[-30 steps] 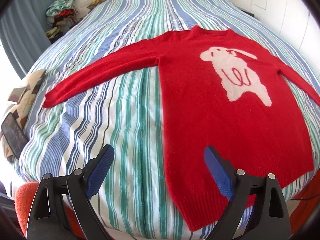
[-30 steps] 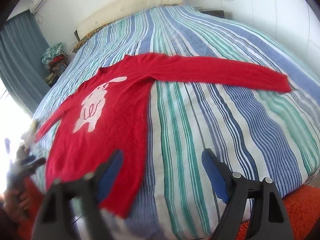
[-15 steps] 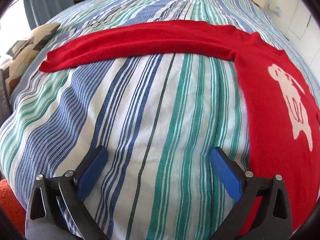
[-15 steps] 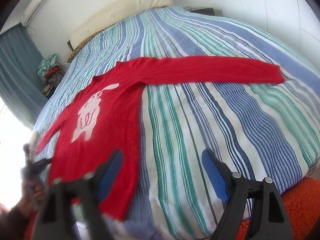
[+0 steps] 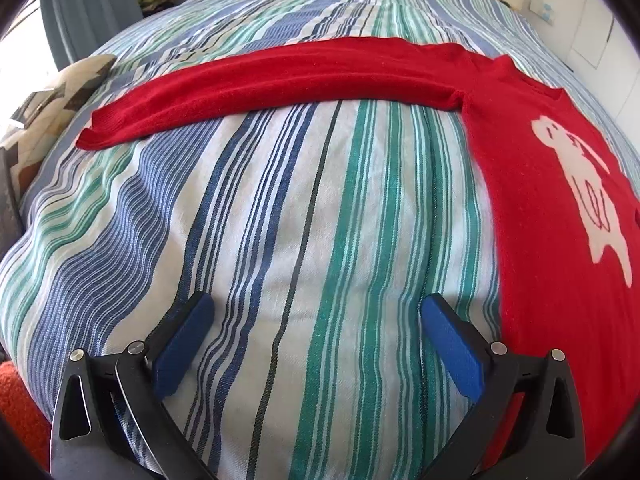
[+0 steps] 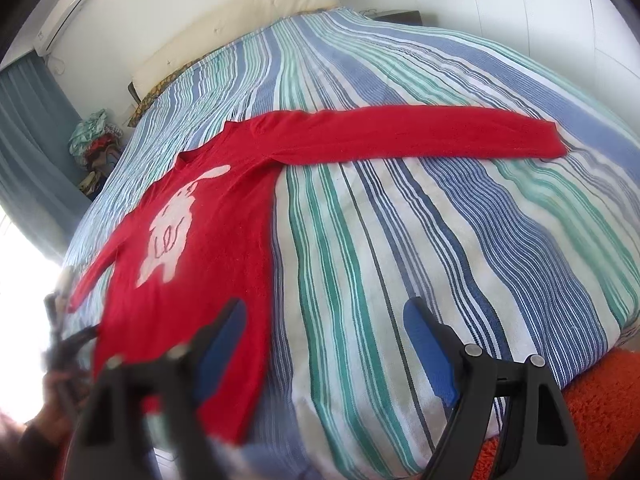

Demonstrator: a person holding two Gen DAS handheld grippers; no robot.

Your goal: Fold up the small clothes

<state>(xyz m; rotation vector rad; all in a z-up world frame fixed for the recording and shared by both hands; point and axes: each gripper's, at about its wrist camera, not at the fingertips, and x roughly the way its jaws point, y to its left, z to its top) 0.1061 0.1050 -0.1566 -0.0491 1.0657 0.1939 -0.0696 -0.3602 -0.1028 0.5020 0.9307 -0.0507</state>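
A red sweater (image 5: pixel 552 264) with a white animal motif lies flat, face up, on a striped bed, both sleeves spread out. In the left wrist view its left sleeve (image 5: pixel 280 80) stretches across ahead of my open, empty left gripper (image 5: pixel 316 320), which hovers over bare bedspread. In the right wrist view the sweater body (image 6: pixel 192 264) is at the left and the right sleeve (image 6: pixel 420 132) runs off to the right. My right gripper (image 6: pixel 324 320) is open and empty, over the bedspread beside the sweater's hem.
The striped bedspread (image 5: pixel 280 240) covers the whole bed. A patterned cushion (image 5: pixel 52 108) lies at the bed's left edge. An orange rug (image 6: pixel 600 408) lies on the floor by the bed. A clothes pile (image 6: pixel 94 140) and curtain stand far left; the headboard (image 6: pixel 240 32) is at the back.
My left gripper has swung left, from over the sweater's hem to facing the left sleeve. My right gripper has shifted a little towards the right sleeve. Both stay open.
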